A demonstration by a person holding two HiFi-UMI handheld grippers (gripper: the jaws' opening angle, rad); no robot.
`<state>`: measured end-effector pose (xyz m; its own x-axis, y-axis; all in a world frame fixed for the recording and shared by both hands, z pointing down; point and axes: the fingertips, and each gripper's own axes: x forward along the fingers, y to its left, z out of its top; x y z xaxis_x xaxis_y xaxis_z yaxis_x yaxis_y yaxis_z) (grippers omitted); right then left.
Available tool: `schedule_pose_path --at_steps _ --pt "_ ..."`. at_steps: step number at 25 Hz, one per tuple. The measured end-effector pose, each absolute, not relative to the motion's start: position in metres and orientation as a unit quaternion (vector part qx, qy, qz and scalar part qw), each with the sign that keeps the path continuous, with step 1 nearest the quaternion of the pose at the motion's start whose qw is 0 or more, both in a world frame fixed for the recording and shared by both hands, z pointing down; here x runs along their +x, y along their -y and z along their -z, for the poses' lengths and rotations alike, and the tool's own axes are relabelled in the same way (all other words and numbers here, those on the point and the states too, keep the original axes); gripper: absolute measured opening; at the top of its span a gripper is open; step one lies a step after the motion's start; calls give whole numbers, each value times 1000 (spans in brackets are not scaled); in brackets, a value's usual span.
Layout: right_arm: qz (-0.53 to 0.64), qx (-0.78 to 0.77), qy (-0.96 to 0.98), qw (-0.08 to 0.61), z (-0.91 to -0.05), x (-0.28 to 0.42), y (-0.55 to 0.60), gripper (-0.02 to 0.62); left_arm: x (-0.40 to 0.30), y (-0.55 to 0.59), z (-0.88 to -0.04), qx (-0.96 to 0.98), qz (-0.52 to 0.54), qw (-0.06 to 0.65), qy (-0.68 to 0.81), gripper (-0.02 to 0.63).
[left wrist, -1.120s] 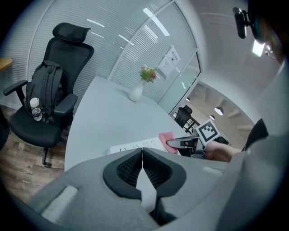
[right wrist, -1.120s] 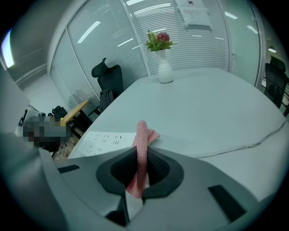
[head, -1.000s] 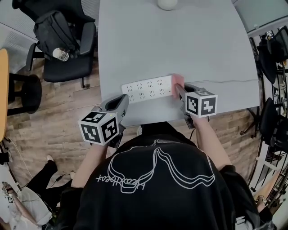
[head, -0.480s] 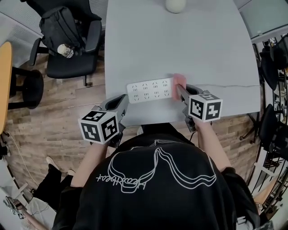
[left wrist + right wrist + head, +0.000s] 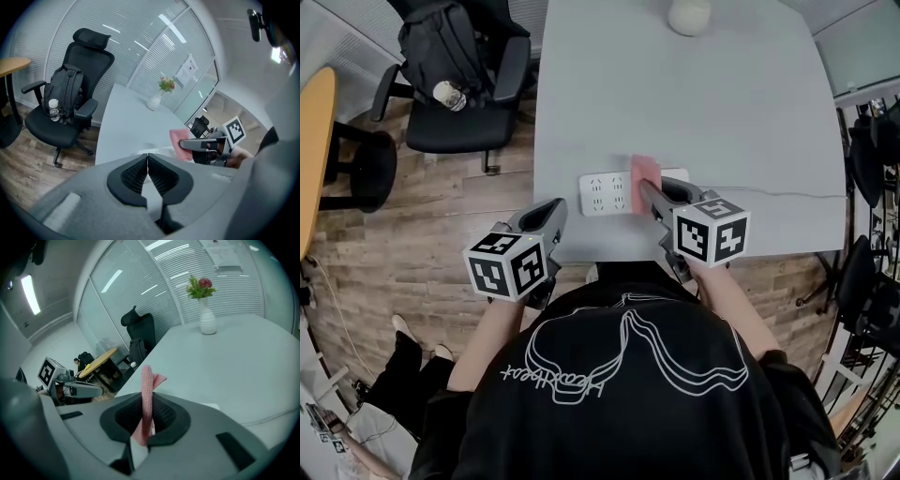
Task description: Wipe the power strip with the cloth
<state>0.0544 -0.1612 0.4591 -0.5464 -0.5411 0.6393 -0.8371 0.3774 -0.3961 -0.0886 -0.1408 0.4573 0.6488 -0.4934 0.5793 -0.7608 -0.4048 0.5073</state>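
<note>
— Head view?
— The strip point(image 5: 605, 195) lies on the table point(image 5: 722, 103), near its 6 o'clock edge. The cloth point(image 5: 645, 174) rests about mid-strip, held by the right gripper point(image 5: 649, 192). The left gripper point(image 5: 553, 211) hangs at the strip's 8 o'clock, apart from it.
— Left gripper view?
— Jaws pressed together, nothing between them.
— Right gripper view?
— Jaws clamped on the cloth, which stands upright between them. A vase point(image 5: 206, 317) sits at 1 o'clock.
</note>
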Motion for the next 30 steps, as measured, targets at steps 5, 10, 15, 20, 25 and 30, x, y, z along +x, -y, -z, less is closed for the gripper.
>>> schedule_pose_path --at_steps 5,10,15,20,25,30 --pt "-359 387 821 216 -469 13 158 38 -99 139 -460 814 -168 392 393 14" --pt "-356 357 831 235 -482 -21 157 38 -112 138 -464 806 -167 399 403 14" --pt "-350 342 835 252 -491 -41 155 38 -119 134 -467 800 -164 403 413 14" --pt "-351 343 831 261 -501 -49 155 38 -123 129 -469 798 -167 403 417 14" --pt "-343 346 828 277 -507 -50 155 38 -127 128 -469 796 -168 402 420 14" --pt "-331 350 825 296 -510 -47 156 38 -125 129 -468 796 -168 401 420 14"
